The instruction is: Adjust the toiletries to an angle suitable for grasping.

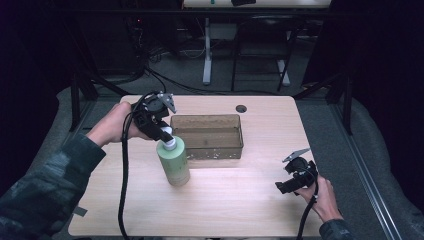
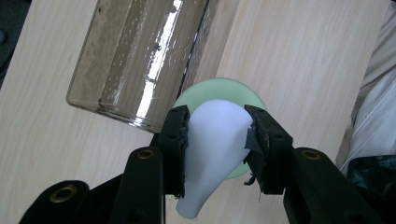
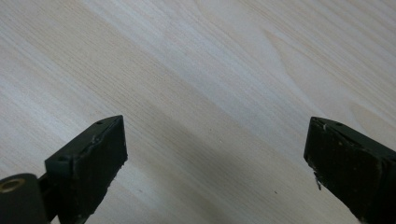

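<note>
One pale-green bottle (image 1: 173, 163), smooth white cap (image 2: 212, 144), clear rectangular bin (image 1: 207, 135)

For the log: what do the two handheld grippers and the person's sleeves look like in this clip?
Both the left gripper and the right gripper are black, each topped by a grey three-cornered plate and trailing a thick black cable. The jaws are flat black blocks on arms with brass-coloured pivot rivets; one left pad looks frayed at its edge. The sleeves are dark, mottled green, camouflage-like.
</note>
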`<action>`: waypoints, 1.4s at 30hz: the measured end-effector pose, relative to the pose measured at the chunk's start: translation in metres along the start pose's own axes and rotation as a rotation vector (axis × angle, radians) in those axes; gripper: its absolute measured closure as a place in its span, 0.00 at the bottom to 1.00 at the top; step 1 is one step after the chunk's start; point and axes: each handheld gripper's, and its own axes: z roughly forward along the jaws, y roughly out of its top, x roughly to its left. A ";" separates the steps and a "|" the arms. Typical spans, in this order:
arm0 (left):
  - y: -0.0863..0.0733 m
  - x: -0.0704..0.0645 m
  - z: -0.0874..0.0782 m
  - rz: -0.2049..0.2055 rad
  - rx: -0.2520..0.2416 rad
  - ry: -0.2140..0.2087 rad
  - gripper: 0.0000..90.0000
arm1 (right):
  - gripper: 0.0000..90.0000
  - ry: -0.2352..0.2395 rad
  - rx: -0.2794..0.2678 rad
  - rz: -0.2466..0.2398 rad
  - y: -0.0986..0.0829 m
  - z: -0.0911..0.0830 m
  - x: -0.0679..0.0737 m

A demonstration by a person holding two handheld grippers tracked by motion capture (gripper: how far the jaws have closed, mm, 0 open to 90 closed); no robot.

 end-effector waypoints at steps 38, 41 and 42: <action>0.009 0.000 -0.014 -0.012 0.022 0.007 0.69 | 0.06 -0.009 0.008 -0.011 0.000 0.002 -0.001; 0.011 0.001 -0.017 -0.009 0.024 0.008 0.69 | 0.06 -0.009 0.009 -0.010 0.000 0.002 -0.001; 0.011 0.001 -0.018 -0.013 0.023 0.011 0.69 | 0.06 -0.009 0.009 -0.010 0.000 0.002 -0.001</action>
